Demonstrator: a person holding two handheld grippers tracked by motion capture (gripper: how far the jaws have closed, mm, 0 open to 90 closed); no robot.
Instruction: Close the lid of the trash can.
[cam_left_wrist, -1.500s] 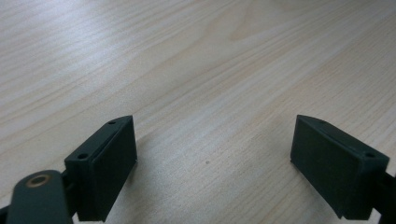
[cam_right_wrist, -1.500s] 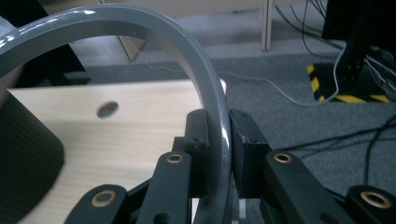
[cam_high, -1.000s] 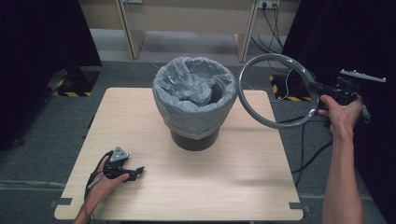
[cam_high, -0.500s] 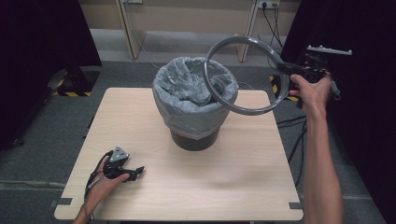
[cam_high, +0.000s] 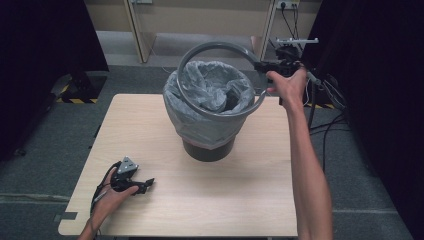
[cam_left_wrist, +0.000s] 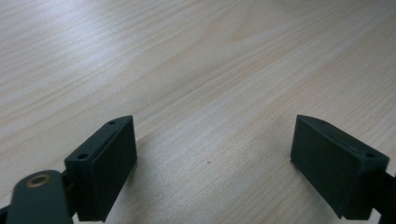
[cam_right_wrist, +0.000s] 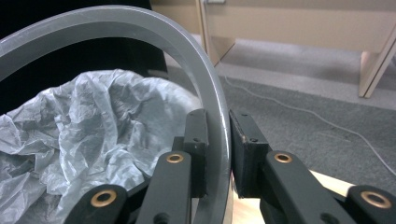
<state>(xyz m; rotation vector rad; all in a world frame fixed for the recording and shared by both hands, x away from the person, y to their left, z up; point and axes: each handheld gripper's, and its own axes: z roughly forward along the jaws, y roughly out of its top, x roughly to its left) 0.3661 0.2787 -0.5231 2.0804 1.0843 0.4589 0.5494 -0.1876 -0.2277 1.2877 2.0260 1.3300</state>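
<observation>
1. the grey ring (cam_high: 218, 80) is clamped at its rim between the nearly closed jaws of the right gripper (cam_high: 265, 65) and held tilted above the bin (cam_high: 207, 112).
2. the bin, lined with a grey bag (cam_right_wrist: 70, 140), is stood on the table (cam_high: 210, 200).
3. the left gripper (cam_high: 142, 184) is rested on the table, jaws spread wide, nothing held.

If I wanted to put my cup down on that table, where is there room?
The table is bare in front of the bin, between the left hand-held gripper and the person's right forearm, and in its far-left corner. It is crowded around the bin, where the right hand-held gripper holds the grey ring.
</observation>
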